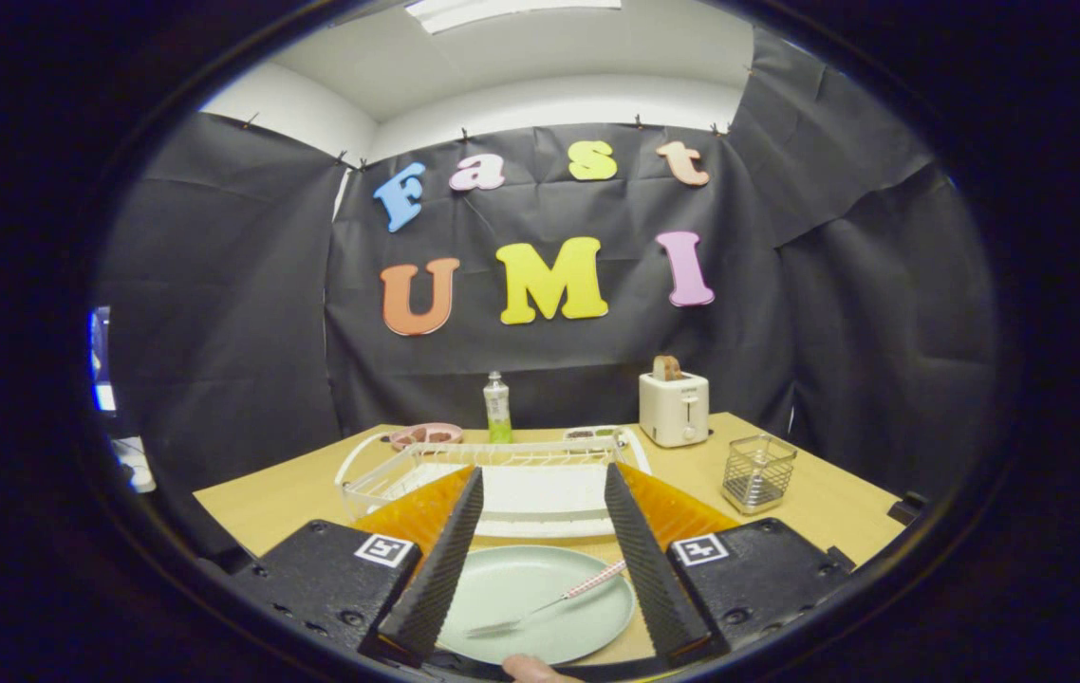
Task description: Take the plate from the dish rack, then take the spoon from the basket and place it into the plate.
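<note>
A pale green plate (512, 583) lies flat on the wooden table, low between my fingers. A spoon (549, 602) with a pink patterned handle rests in the plate, handle toward the right finger. My gripper (543, 479) is open above the plate, fingers spread wide with nothing held. Beyond the fingertips stands the white wire dish rack (426, 465) on an orange mat (417, 512). The wire basket (758, 471) stands to the right of the rack and looks empty.
A white toaster (674, 408) with a slice of bread stands at the back right. A green bottle (498, 408) and a pink dish (426, 435) sit behind the rack. A fingertip (532, 670) of a person shows below the plate.
</note>
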